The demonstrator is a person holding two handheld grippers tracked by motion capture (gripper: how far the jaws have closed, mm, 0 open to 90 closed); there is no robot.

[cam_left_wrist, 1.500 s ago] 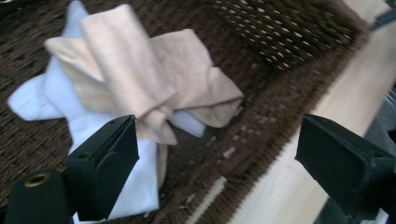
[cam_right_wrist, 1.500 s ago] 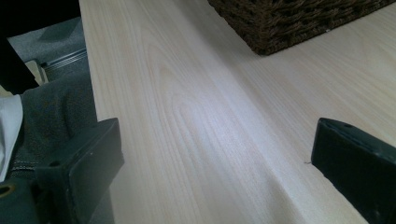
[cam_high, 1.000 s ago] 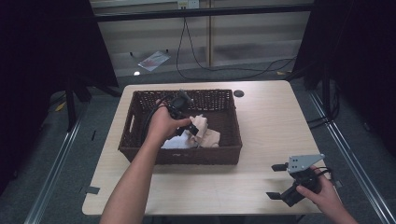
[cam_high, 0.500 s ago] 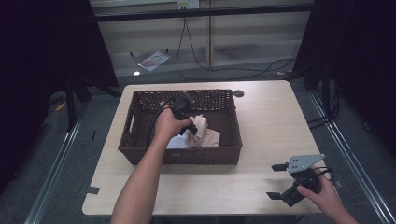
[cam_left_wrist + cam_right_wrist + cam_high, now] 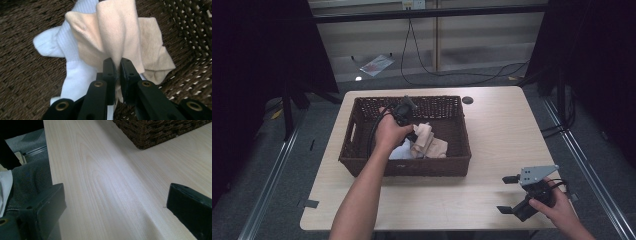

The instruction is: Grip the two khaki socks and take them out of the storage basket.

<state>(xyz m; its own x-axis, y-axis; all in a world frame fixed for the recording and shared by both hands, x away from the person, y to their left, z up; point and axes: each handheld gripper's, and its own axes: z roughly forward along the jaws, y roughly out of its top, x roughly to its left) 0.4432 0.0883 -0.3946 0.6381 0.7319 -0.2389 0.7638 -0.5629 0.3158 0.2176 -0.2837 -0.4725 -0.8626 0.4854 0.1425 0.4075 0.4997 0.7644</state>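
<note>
The left gripper [image 5: 115, 68] is inside the wicker basket [image 5: 362, 125], and its jaws are closed tight on a fold of the beige sock [image 5: 120, 32]. In the left gripper view the cloth rises straight ahead of the jaws in a pinched ridge, then drapes off to their right toward the basket wall. A white sock [image 5: 67, 65] lies under and to the left of the jaws, touching the beige one and partly covered by it. In the high view the left hand [image 5: 388, 132] sits over the middle of the basket, with the beige sock [image 5: 428, 142] bunched just beyond the jaws.

The step in hand looks like the pick-up: the grip is made, but most of the sock rests on the basket floor. The next move calls for a straight lift, high enough for the hanging end to clear the basket rim, and slow enough to see whether the white sock drags along with it. If it clings, a small shake or a fresh grip further from the overlap would be wise.

The right gripper [image 5: 518, 195] rests low over the table [image 5: 492, 125] near its front right corner, well apart from the basket. Its jaws stand wide open and hold nothing; bare wood lies between them, and the basket corner [image 5: 160, 132] is far ahead of them.
</note>
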